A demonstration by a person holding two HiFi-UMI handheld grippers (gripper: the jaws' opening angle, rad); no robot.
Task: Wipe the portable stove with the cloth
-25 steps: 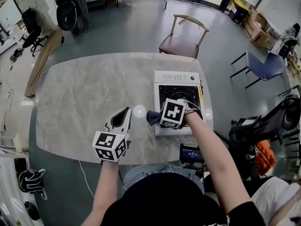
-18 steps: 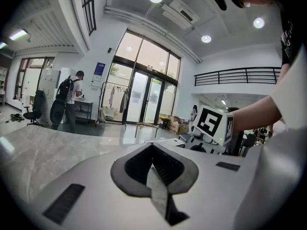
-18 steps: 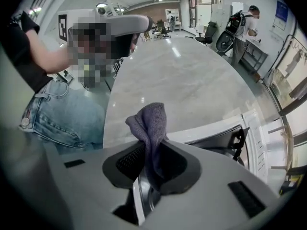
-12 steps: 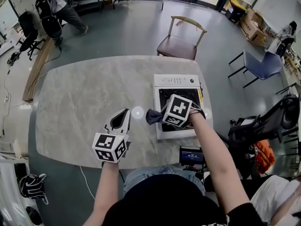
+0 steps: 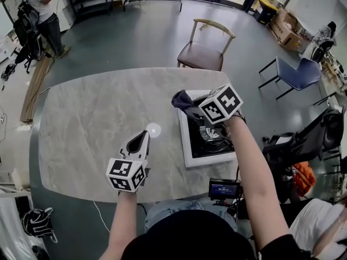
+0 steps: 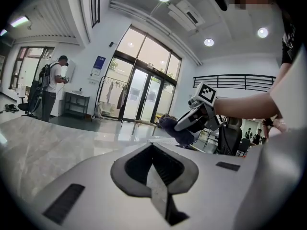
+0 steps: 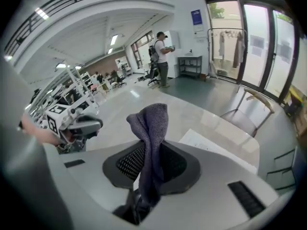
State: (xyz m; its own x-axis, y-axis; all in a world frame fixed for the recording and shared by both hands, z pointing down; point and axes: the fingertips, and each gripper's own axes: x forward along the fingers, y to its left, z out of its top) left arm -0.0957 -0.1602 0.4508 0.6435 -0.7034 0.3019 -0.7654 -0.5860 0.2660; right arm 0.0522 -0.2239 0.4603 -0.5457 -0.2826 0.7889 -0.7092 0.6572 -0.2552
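Above the portable stove's (image 5: pixel 186 145) far-left corner, the right gripper (image 5: pixel 191 108) clamps the dark cloth (image 5: pixel 182 98); the left gripper (image 5: pixel 142 137), jaws together, hangs over the table (image 5: pixel 87 123) alongside.

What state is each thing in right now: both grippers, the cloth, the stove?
Left gripper: shut, empty, above the table, left of the stove.
Right gripper: shut on the cloth, held at the stove's far left corner.
Cloth: bunched, pinched between the jaws, its end sticking out past them.
Portable stove: flat on the table, top uncovered, burner partly hidden by the right arm.
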